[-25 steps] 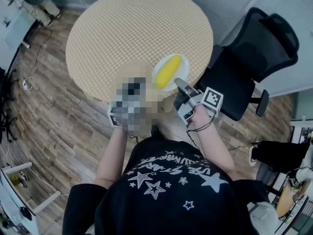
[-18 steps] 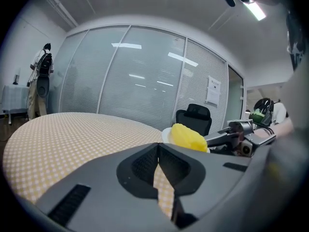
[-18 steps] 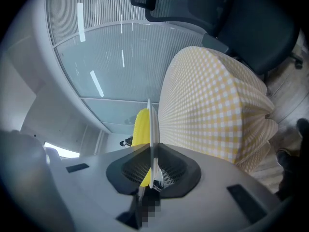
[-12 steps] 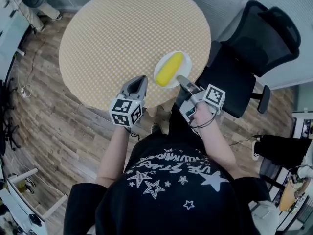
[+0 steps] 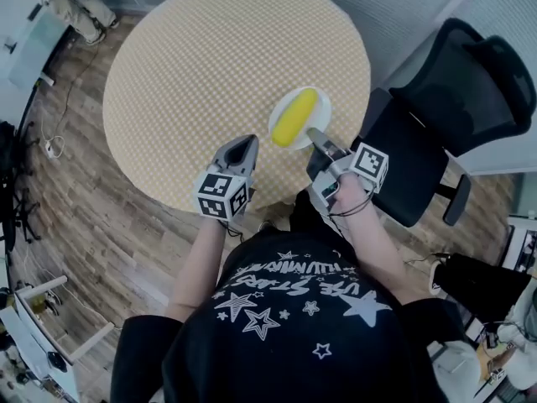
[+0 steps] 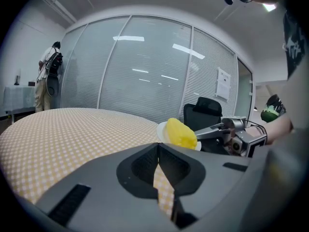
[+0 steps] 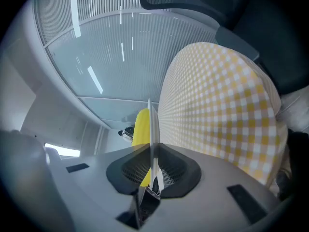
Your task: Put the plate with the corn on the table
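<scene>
A white plate [image 5: 319,121] carrying a yellow corn cob [image 5: 294,117] is over the near right part of the round table [image 5: 210,65] with its yellow checked cloth. My right gripper [image 5: 314,134] is shut on the plate's near rim. In the right gripper view the plate [image 7: 150,129] appears edge-on between the jaws, the corn [image 7: 141,124] on its left. My left gripper [image 5: 243,143] is shut on nothing, above the table edge to the left of the plate. The left gripper view shows the corn [image 6: 180,132] and the right gripper ahead to the right.
A black office chair [image 5: 445,107] stands close to the table's right side. Wood floor surrounds the table, with cables at the left [image 5: 50,145]. A person [image 6: 48,76] stands far off by the glass wall.
The plate with the corn has moved slightly farther over the table with my right gripper. The left gripper has shifted a little right.
</scene>
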`<state>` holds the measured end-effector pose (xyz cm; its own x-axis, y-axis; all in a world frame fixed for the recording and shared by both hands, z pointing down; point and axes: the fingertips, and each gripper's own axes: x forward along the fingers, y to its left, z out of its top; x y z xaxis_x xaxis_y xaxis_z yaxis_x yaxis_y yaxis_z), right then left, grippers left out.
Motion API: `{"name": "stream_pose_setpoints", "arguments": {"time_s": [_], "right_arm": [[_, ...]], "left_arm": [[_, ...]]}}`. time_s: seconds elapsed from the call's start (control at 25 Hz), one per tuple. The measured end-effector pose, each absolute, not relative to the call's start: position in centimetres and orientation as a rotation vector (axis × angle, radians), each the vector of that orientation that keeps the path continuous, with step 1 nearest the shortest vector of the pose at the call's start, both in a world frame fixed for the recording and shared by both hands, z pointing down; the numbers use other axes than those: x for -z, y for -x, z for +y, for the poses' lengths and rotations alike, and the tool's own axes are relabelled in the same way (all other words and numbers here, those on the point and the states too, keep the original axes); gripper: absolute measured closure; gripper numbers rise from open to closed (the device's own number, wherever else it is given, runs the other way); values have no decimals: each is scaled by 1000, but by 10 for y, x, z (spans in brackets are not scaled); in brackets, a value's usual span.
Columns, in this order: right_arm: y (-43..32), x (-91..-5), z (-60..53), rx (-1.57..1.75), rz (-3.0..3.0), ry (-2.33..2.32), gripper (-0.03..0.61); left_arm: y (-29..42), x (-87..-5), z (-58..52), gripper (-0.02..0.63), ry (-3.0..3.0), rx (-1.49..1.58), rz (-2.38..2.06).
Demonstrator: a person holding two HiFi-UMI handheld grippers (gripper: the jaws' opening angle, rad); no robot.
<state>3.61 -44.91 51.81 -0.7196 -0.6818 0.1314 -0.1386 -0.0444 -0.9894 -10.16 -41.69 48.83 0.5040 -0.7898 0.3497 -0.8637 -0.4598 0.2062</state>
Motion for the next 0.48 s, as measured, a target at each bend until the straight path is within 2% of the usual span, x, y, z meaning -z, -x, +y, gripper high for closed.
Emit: {"name": "stream_pose_setpoints", "arguments": {"time_s": [0.48], "right_arm": [[-53, -561, -506, 1873, 1892, 816, 531]], "left_arm": [[80, -518, -470, 606, -2331, -340, -1444]]}}
